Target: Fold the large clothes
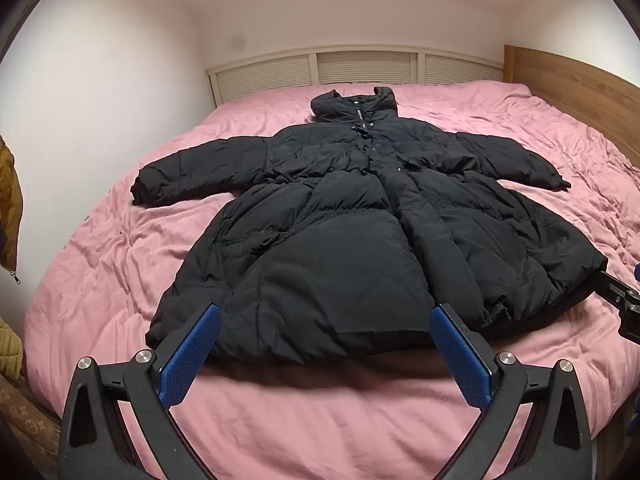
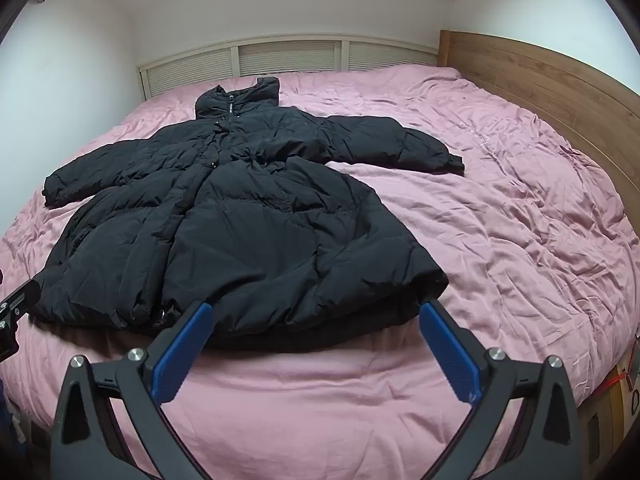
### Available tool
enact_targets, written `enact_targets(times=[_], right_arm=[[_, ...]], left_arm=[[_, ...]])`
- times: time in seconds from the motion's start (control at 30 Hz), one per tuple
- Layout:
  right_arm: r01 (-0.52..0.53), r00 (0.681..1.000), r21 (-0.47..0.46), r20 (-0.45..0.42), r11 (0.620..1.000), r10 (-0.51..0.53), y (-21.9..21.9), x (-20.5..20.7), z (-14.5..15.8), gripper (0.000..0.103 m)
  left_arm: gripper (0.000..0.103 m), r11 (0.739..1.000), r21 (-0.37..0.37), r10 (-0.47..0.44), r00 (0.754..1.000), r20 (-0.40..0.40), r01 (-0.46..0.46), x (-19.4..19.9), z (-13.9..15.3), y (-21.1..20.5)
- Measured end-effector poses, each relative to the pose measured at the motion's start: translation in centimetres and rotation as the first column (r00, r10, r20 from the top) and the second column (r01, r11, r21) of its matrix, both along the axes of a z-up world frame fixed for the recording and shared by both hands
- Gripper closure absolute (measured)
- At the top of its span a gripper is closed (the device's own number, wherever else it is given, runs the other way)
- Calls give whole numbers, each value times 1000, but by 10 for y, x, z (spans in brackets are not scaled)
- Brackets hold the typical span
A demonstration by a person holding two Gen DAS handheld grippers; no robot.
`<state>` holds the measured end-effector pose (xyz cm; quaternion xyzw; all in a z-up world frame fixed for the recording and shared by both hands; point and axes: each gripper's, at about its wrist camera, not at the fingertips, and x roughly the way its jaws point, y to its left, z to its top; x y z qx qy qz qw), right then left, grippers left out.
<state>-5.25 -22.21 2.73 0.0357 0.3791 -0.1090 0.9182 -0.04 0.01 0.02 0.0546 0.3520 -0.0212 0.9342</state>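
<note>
A long black puffer coat (image 1: 340, 216) lies spread flat, front up, on a pink bed cover (image 1: 320, 412), collar toward the far headboard and both sleeves stretched out sideways. My left gripper (image 1: 325, 322) hovers open above the near-left part of the hem, with nothing between its blue pads. In the right wrist view the same coat (image 2: 224, 216) fills the left half. My right gripper (image 2: 316, 318) stands open over the hem's near-right corner, also holding nothing. Each gripper shows at the other view's edge.
A white slatted panel (image 1: 352, 68) runs behind the bed's far side and a wooden headboard (image 2: 540, 76) along the right. Brown and tan garments (image 1: 10, 208) hang at the left edge. Rumpled pink cover (image 2: 500, 208) lies bare right of the coat.
</note>
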Motion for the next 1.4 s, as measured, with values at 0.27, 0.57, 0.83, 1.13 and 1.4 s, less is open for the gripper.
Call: enact_targets(times=[0.27, 0.57, 0.83, 1.13, 1.4], right_arm=[[-5, 1000, 0, 13, 1000, 5, 0, -2, 0, 0], [-3, 1000, 4, 16, 1000, 3, 1, -2, 2, 0], [-6, 1000, -7, 17, 1000, 6, 0, -3, 10, 0], [-8, 999, -22, 31, 1000, 9, 6, -9, 17, 0], [-10, 999, -27, 31, 1000, 11, 5, -10, 20, 0]], left_arm=[[1, 1000, -2, 7, 1000, 0, -7, -4, 4, 2], [1, 1000, 2, 9, 1000, -2, -9, -2, 4, 7], [1, 1000, -5, 15, 1000, -1, -15, 1, 8, 16], [1, 1000, -10, 17, 1000, 1, -17, -1, 6, 12], [1, 999, -40, 9, 1000, 1, -9, 1, 5, 12]])
